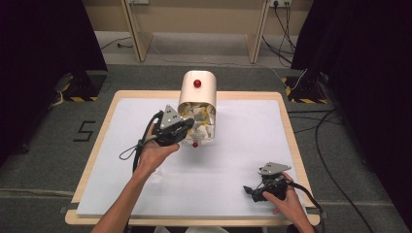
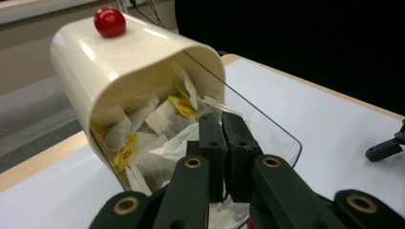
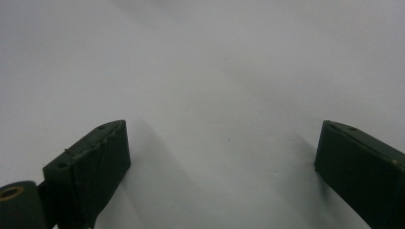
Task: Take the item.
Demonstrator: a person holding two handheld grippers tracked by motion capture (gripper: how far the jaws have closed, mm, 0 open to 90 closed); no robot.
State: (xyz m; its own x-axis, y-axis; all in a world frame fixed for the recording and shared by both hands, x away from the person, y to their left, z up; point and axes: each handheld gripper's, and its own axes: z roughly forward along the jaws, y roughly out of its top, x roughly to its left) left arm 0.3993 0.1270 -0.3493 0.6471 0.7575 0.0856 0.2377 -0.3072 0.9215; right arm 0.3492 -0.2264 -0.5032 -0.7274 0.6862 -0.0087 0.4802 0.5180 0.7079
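A white-topped table (image 1: 233,194) with a pale wooden edge is seen from above, ringed by grey carpet and black curtains. At its far middle a cream tea-bag box (image 1: 197,94) with a red knob (image 1: 197,83) on top is stood, its clear flap (image 2: 267,129) swung open toward the person and a heap of paper tea bags (image 2: 153,138), some with yellow tags, laid bare inside.

The left gripper (image 1: 180,127) is held at the mouth of the box, just in front of the heap. In the left gripper view its jaws are pressed together, and a white tea bag (image 2: 181,143) is seen right beside them; whether its paper is actually pinched cannot be told, as the contact is hidden by the jaws.

The right gripper (image 1: 252,191) is rested on the near right part of the table, well apart from the box, with its jaws spread wide over bare white surface and nothing between them.

The work is judged to be at an early stage: the box is open and a bag has been reached, but no bag is seen on the table yet. Lifting one out, setting it down and closing the flap are judged to remain.
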